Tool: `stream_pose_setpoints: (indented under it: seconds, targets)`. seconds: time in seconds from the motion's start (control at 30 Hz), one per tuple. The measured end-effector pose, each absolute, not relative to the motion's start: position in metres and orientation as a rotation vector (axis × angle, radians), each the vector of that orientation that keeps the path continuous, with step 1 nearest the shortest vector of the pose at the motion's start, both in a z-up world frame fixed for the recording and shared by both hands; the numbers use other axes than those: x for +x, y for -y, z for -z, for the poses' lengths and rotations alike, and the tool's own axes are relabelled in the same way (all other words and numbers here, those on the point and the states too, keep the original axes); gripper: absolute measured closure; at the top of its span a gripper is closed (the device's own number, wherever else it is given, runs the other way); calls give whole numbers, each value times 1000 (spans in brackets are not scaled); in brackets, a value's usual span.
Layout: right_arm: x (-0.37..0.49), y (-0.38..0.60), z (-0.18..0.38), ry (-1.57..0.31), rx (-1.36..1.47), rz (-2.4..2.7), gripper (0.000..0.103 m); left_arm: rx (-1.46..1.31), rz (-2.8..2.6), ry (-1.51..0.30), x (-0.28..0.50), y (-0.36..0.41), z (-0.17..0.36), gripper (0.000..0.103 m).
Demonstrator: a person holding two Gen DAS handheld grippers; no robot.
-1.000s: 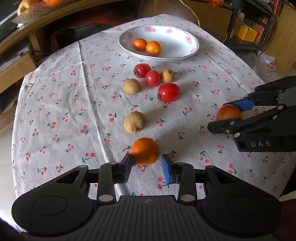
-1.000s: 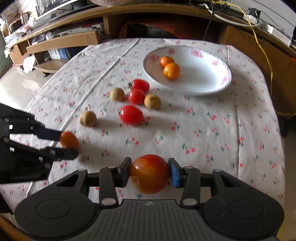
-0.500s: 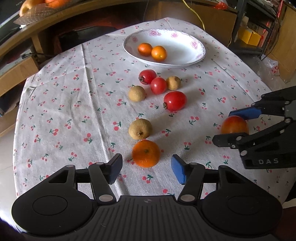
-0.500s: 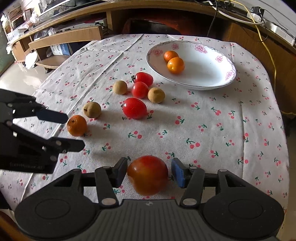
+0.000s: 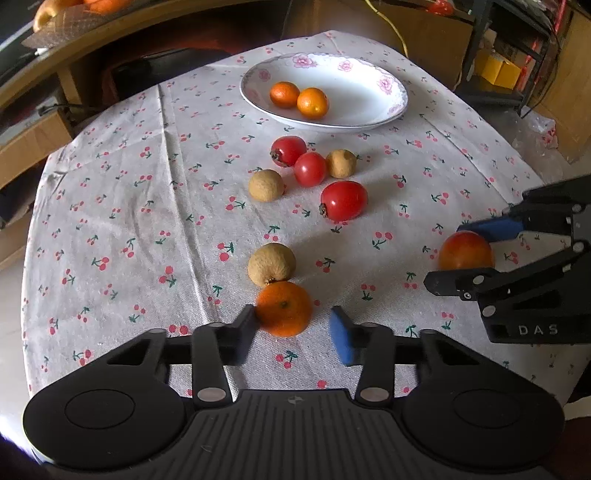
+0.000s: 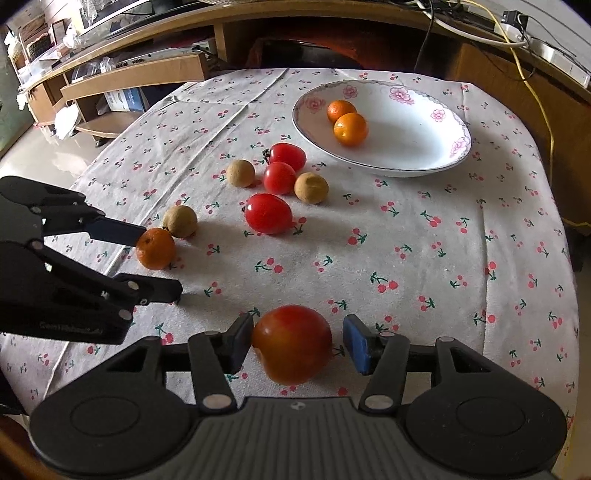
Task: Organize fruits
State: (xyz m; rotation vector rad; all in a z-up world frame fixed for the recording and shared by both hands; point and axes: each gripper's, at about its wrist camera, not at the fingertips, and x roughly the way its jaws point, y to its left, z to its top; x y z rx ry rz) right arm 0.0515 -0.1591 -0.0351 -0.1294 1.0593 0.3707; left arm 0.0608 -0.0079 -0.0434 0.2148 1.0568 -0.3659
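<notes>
Left gripper (image 5: 293, 332) closing, jaws astride mandarin (image 5: 283, 308) on cherry-print tablecloth (image 5: 122, 206); left pad touching, right pad apart. Right gripper (image 6: 297, 341) part-open around red-orange fruit (image 6: 292, 343), right pad clear. Two mandarins in plate (image 5: 373, 110).

Basket (image 5: 74, 18) cropped, contents perhaps fruit.

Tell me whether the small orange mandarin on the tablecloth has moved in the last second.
Yes. In the right wrist view the small orange mandarin shifted up-right toward the round brown longan, closing the earlier gap; they now look touching.
</notes>
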Motion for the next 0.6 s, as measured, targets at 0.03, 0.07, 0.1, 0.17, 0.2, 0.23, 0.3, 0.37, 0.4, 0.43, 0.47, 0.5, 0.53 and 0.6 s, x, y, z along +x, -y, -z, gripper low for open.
stream_pose_setpoints:
  seconds: [0.03,0.07,0.1,0.17,0.2,0.23,0.3,0.37,0.4,0.43,0.47,0.5,0.53,0.6]
  targets:
    - [51,159,35,-1060,-133,-368,55,217,363,-1059,61,8,43,58]
    - [51,159,34,-1060,-128,-369,56,221,361,-1059,61,8,43,60]
    - [50,159,34,-1061,-123,-372,59,227,359,-1059,61,9,43,61]
    - [49,159,33,-1063,-122,-372,62,240,355,-1056,60,11,42,63]
    - [49,158,32,-1062,-126,-371,62,247,354,-1054,59,12,42,63]
    - [47,158,32,-1062,-130,-370,62,251,353,-1053,59,13,42,63]
    - [45,158,31,-1061,-136,-363,62,259,350,-1050,57,14,42,63]
    - [44,158,31,-1062,-139,-359,63,273,344,-1040,57,16,43,64]
    - [43,158,30,-1061,-139,-357,63,278,337,-1035,56,17,42,64]
    - [42,159,29,-1059,-138,-356,63,281,330,-1029,56,18,41,64]
    - [42,159,28,-1056,-136,-355,63,278,324,-1022,55,18,38,64]
    - [42,160,27,-1051,-135,-353,63,265,315,-1014,55,18,34,64]
    - [42,160,24,-1045,-133,-352,63,249,307,-1005,54,18,29,64]
    - [43,160,18,-1031,-123,-353,63,217,304,-987,52,19,20,64]
